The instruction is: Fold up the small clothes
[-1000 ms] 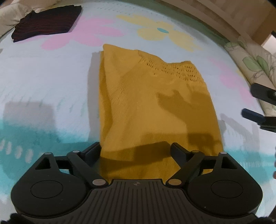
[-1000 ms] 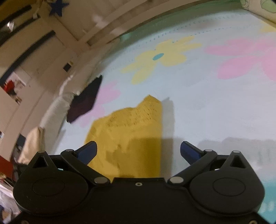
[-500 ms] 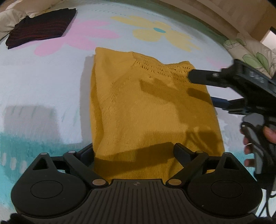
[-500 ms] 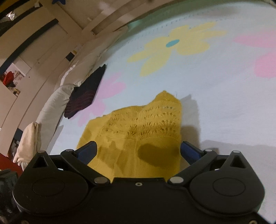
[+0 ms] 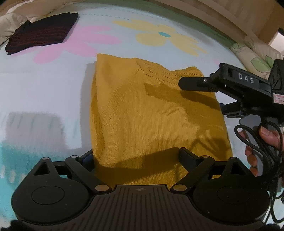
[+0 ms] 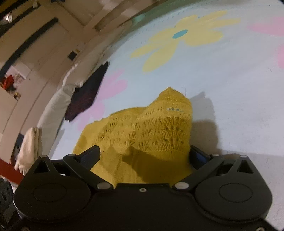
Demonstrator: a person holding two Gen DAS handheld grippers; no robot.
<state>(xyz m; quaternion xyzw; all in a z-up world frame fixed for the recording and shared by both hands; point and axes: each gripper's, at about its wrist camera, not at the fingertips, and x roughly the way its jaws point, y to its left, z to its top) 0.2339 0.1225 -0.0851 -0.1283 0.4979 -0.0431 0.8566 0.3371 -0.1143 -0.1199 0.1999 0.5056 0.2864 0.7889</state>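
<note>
A mustard-yellow knitted garment [image 5: 150, 113] lies folded lengthwise on a flowered bed sheet [image 5: 44, 85]. My left gripper [image 5: 136, 158] is open and straddles its near hem. My right gripper [image 6: 143, 154] is open, with the garment's lacy far corner [image 6: 159, 128] between its fingers. In the left wrist view the right gripper [image 5: 200, 94] comes in from the right over that corner, one finger [image 5: 193, 82] above the cloth, held by a hand [image 5: 266, 135].
A folded dark striped garment [image 5: 42, 35] lies at the sheet's far left, also in the right wrist view [image 6: 87, 94]. Pillows [image 5: 255, 55] line the far right edge. A wooden bed frame [image 5: 221, 16] borders the back.
My right gripper moved in from the right and now reaches around the garment's far right corner. My left gripper stayed at the near hem, sliding slightly forward over it.
</note>
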